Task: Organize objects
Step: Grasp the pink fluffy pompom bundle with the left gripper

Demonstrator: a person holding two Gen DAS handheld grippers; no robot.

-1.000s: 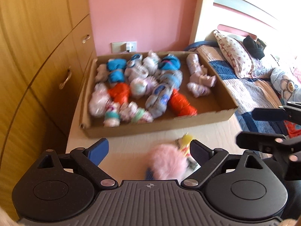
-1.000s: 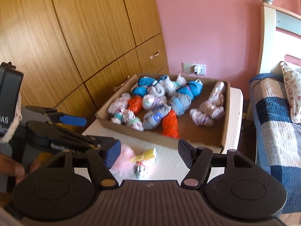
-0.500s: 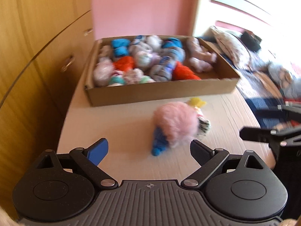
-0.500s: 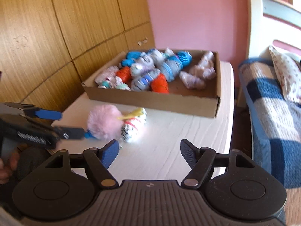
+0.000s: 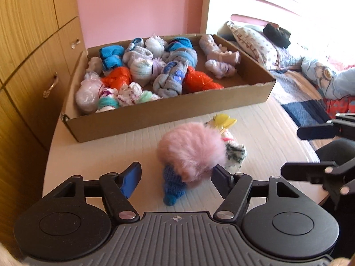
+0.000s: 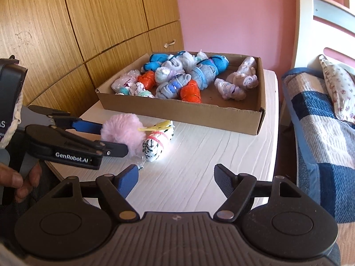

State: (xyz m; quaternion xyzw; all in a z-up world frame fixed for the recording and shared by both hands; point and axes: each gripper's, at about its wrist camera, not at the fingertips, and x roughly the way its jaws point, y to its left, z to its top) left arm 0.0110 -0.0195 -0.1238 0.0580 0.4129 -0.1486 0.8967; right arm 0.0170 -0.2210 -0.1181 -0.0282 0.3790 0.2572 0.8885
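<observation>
A fluffy pink pompom [image 5: 190, 150] on a blue knitted piece [image 5: 174, 188] lies on the white table [image 5: 99, 150], touching a black-and-white sock bundle [image 5: 235, 153] with a yellow tag. My left gripper [image 5: 175, 177] is open, its fingers either side of the pompom's near end; it also shows in the right wrist view [image 6: 111, 137]. My right gripper [image 6: 175, 177] is open and empty, above the table to the right of the bundle [image 6: 156, 144]. A cardboard box [image 5: 173, 110] behind holds several rolled socks.
Wooden wardrobe doors and drawers [image 6: 88, 33] stand to the left. A bed with a blue patchwork quilt [image 6: 321, 133] and pillow lies to the right. A pink wall [image 5: 137, 6] is behind the box.
My left gripper has moved forward and down so that its open fingers now flank the pompom. My right gripper has drawn a little closer to the table and the bundle.
</observation>
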